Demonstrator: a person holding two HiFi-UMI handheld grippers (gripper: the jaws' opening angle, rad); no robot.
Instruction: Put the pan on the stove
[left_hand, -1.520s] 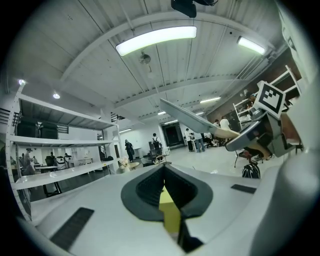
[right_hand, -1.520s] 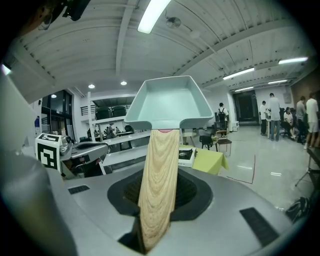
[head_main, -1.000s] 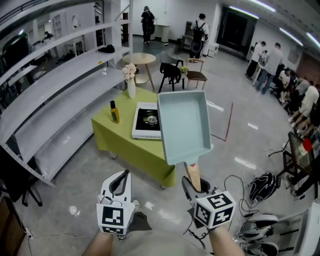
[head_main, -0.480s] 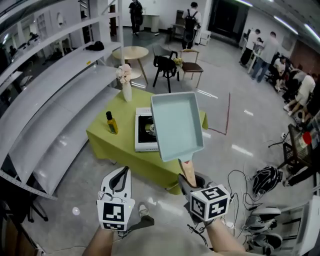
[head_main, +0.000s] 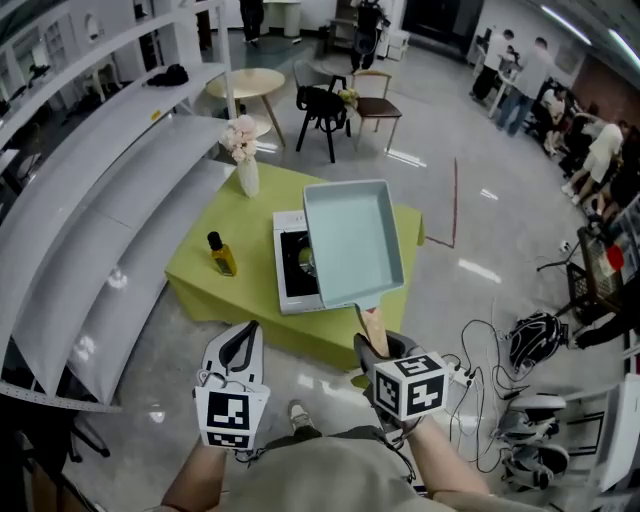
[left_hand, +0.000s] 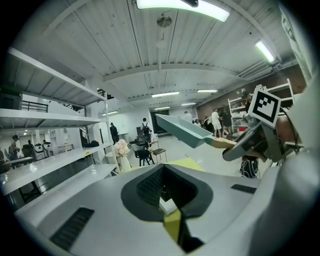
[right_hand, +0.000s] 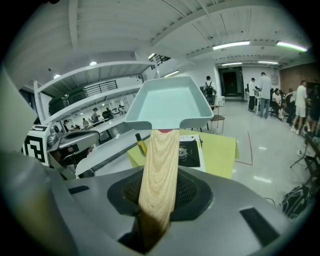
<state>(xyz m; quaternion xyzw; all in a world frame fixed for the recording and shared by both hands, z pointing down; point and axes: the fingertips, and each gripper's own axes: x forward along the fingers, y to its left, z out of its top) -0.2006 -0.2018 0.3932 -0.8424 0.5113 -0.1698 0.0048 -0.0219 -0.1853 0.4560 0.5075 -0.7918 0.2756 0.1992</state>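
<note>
The right gripper (head_main: 377, 347) is clenched on the pan's wooden handle (right_hand: 159, 170), which runs up between its jaws. The pale blue rectangular pan (head_main: 352, 243) is held in the air at frame centre, above the green counter (head_main: 215, 295) and not resting on it. In the head view the pan covers the right part of the stove (head_main: 293, 262), so only the left strip and part of the burner show. An oil bottle (head_main: 221, 255) stands on the counter left of the stove; a vase of flowers (head_main: 243, 160) stands at the counter's upper-left corner. White shelving (head_main: 90, 190) fills the left of the frame; cables and a bag (head_main: 535, 340) lie on the floor at lower right. The right gripper view shows the burner below the pan's rim. The left gripper (head_main: 243, 345), at lower left, has its jaws closed together with nothing between them; its view shows the pan side-on, tilted.
</note>
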